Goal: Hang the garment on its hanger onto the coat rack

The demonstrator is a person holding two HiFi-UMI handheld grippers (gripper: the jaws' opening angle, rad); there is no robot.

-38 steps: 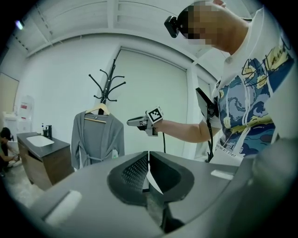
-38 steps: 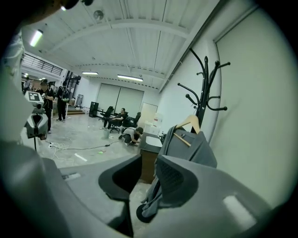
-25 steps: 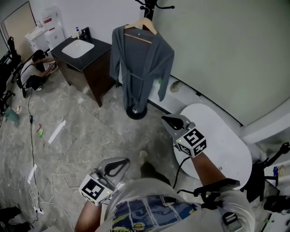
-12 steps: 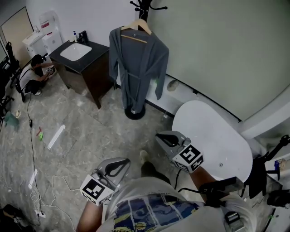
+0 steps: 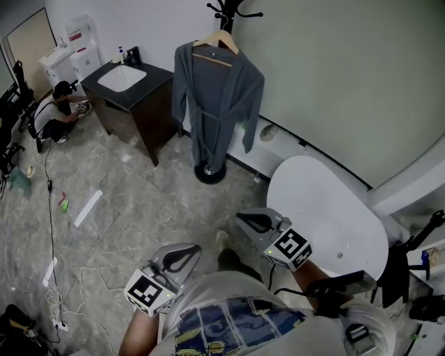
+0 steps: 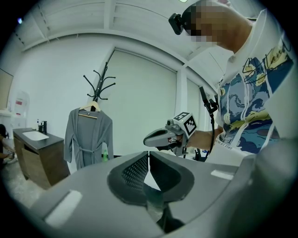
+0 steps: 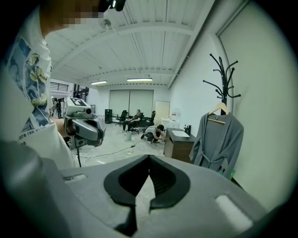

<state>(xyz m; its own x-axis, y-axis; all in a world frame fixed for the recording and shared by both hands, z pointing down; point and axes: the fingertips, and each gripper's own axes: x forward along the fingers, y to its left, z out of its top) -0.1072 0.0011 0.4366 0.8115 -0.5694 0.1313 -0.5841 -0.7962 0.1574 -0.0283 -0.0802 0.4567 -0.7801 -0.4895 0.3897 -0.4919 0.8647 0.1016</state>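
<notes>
A grey robe (image 5: 217, 97) hangs on a wooden hanger (image 5: 217, 40) from the black coat rack (image 5: 233, 12) by the far wall, its belt loosely tied. Both grippers are held close to the person's body, far from the rack. My left gripper (image 5: 182, 254) is low at the left with its jaws together and nothing in them. My right gripper (image 5: 249, 221) sits beside the white table, shut and empty. The left gripper view shows the robe (image 6: 88, 137) at left beyond the shut left gripper (image 6: 149, 153). The right gripper view shows the robe (image 7: 218, 139) at right beyond the shut right gripper (image 7: 149, 157).
A dark vanity with a white sink (image 5: 122, 76) stands left of the rack. A white oval table (image 5: 327, 215) is at the right. A person (image 5: 55, 111) crouches at the far left. Cables (image 5: 52, 264) and a white strip lie on the grey floor.
My right gripper has drawn back from beside the table toward the person's body, down and left. The left gripper has stayed put. The robe still hangs on the rack.
</notes>
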